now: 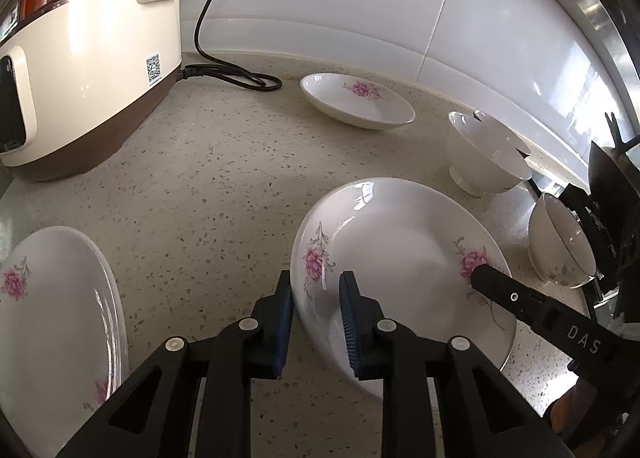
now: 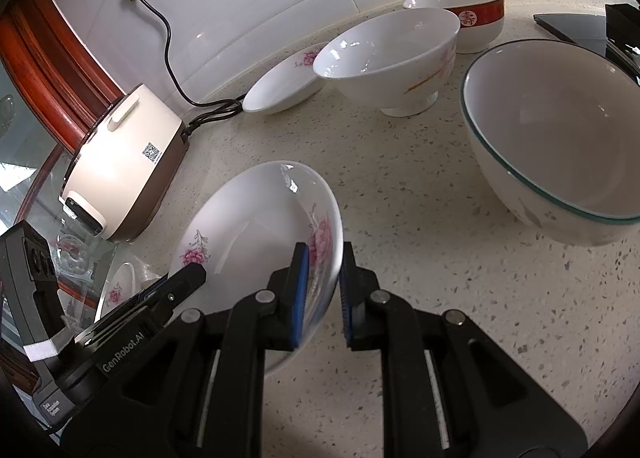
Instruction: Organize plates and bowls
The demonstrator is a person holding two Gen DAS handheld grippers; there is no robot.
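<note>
1. The flowered plate (image 1: 400, 258) is held between both tools above the speckled table (image 1: 200, 197); it is tilted, with its far edge raised, and whether its underside touches the table cannot be told.
2. The left tool (image 1: 316, 306) is seen pinching the plate's near-left rim, one pad outside the wall and one inside. The right tool (image 2: 324, 290) is clamped on the opposite rim, over the pink flower print.
3. For the step judged to be in hand, carrying this plate to a stack, both grips should be kept equally firm and the plate brought level before it is moved, since a glazed rim is likely to slip under ribbed pads if one side is loosened.
4. A likely destination is the stacked plates (image 1: 56, 322) at the left edge, where at least two rims appear, though the count is unclear there; the plate should be lowered flat and centred.
5. The ware is glossy white ceramic, shallow and round, with bright highlights; a further flowered dish (image 1: 356, 99) lies near the tiled wall.
6. Footed bowls (image 2: 386, 57) are deeper and steep-walled; a large green-rimmed bowl (image 2: 560, 129) stands well apart to the right.
7. The cream rice cooker (image 1: 84, 73) should be given clearance.
</note>
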